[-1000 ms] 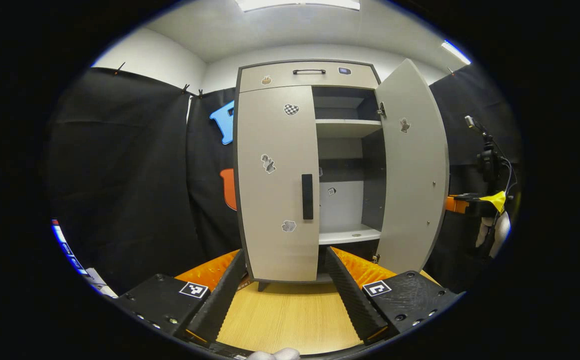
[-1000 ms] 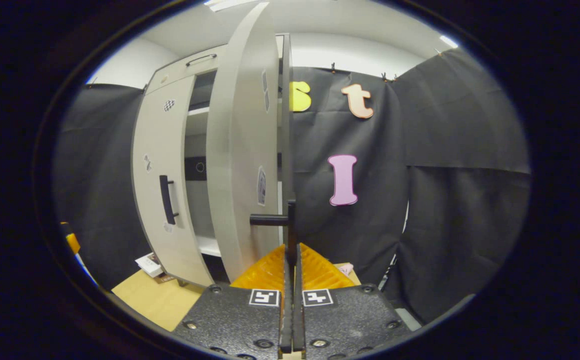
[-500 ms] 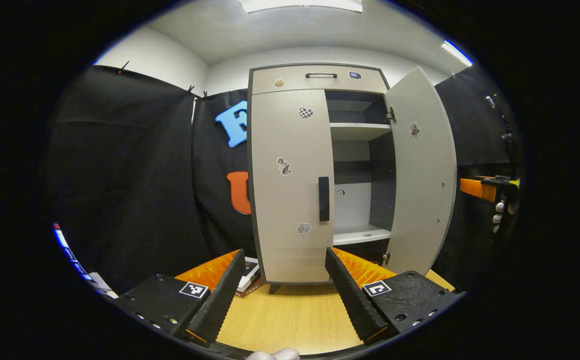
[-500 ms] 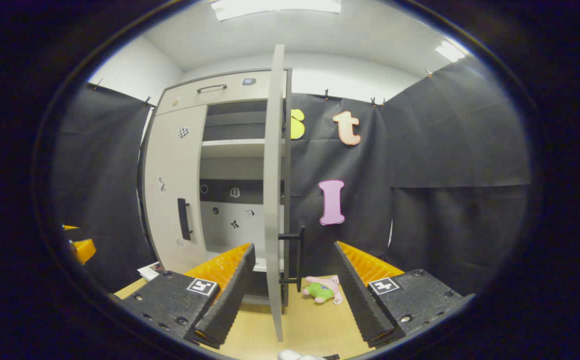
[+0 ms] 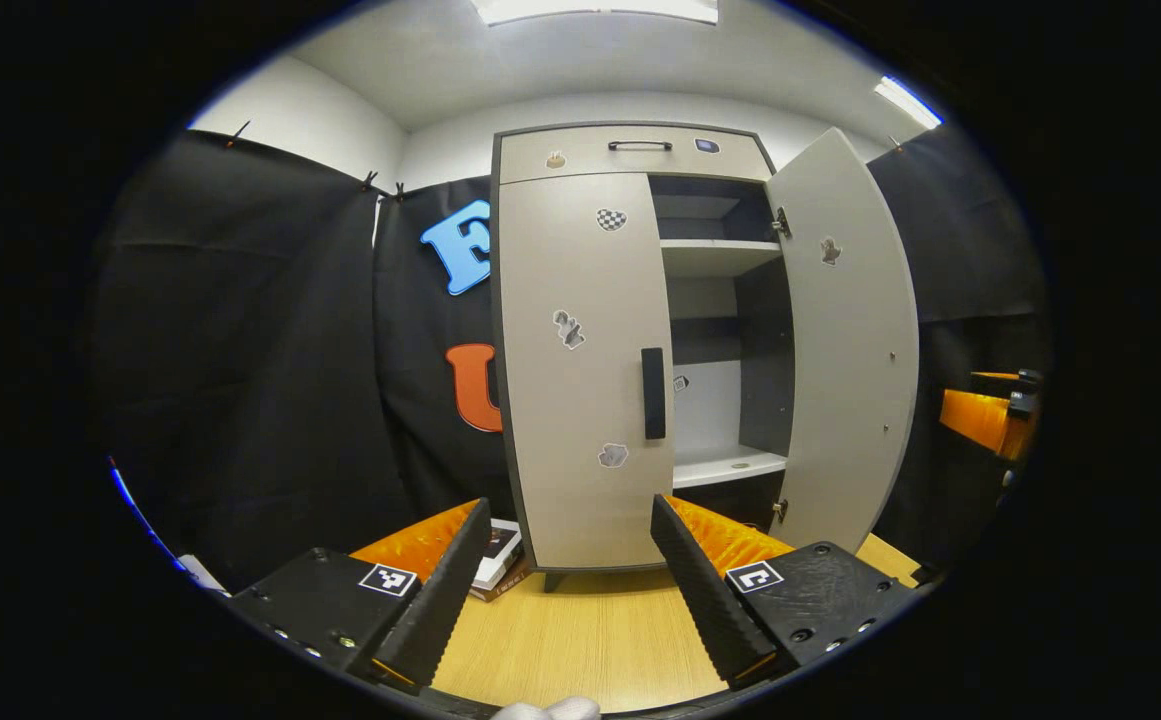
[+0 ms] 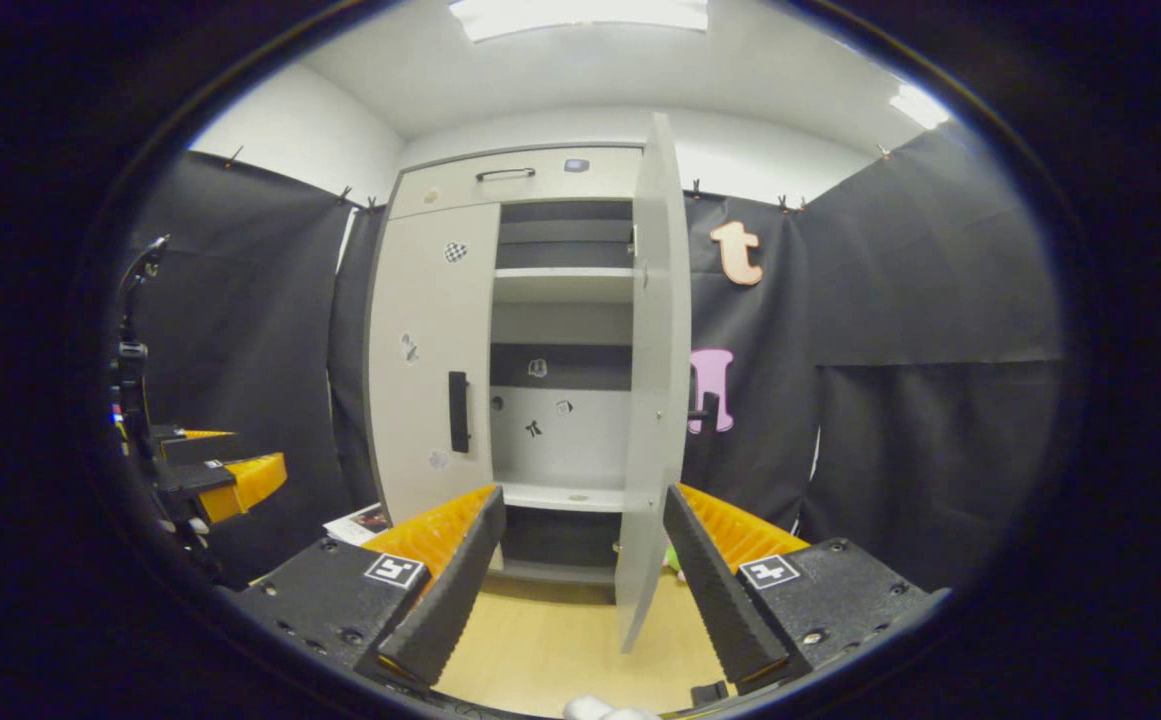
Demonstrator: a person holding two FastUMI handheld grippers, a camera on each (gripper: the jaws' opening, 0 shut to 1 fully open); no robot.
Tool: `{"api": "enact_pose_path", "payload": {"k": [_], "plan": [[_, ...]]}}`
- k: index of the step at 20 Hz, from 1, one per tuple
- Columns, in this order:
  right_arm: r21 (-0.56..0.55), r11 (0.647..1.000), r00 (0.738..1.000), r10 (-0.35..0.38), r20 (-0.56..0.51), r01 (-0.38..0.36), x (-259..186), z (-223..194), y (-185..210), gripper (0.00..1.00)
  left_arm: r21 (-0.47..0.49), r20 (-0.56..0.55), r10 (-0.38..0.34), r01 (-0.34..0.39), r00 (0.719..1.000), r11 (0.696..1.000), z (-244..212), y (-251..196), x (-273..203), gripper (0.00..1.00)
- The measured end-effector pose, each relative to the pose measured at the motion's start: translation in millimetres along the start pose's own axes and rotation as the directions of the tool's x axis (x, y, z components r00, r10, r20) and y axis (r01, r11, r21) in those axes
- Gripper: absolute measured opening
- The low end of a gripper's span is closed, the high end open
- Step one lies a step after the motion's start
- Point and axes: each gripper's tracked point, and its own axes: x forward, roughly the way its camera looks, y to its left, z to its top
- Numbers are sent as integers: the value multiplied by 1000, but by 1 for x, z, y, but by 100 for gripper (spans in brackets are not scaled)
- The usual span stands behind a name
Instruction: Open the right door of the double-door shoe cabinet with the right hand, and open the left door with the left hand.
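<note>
I see the shoe cabinet (image 5: 630,340) standing on the wooden floor (image 5: 580,640), its right door (image 5: 850,340) swung wide and its left door (image 5: 585,360) closed, black handle (image 5: 652,393) untouched. My left gripper (image 5: 565,570) faces that door with jaws spread, holding nothing. My right gripper (image 6: 580,570) is likewise released, short of the open door's edge (image 6: 655,400).

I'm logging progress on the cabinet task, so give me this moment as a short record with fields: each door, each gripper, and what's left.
right door: swung open, shelves exposed
left door: shut, its handle untouched
left gripper: open, facing the left door, apart from it
right gripper: open, holding nothing
remaining: left door to open
</note>
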Motion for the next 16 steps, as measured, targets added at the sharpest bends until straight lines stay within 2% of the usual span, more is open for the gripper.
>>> {"api": "enact_pose_path", "payload": {"k": [6,10,11,12,16], "plan": [[26,999,999,27,-19,-26,12,-1,3,99,-20,3,-11,11,1000,1000,11,-19,52,96],[17,999,999,41,-28,-41,22,0,4,99,-36,25,-23,24,999,999,20,-41,112,96],[15,999,999,42,-28,-42,25,2,2,99,-25,34,-26,26,999,999,23,-47,129,100],[14,999,999,41,-29,-41,27,2,1,99,-11,38,-28,28,999,1000,25,-53,145,96],[-2,999,999,37,-24,-37,37,6,-4,99,-6,51,-64,65,997,998,27,-79,203,96]]}}
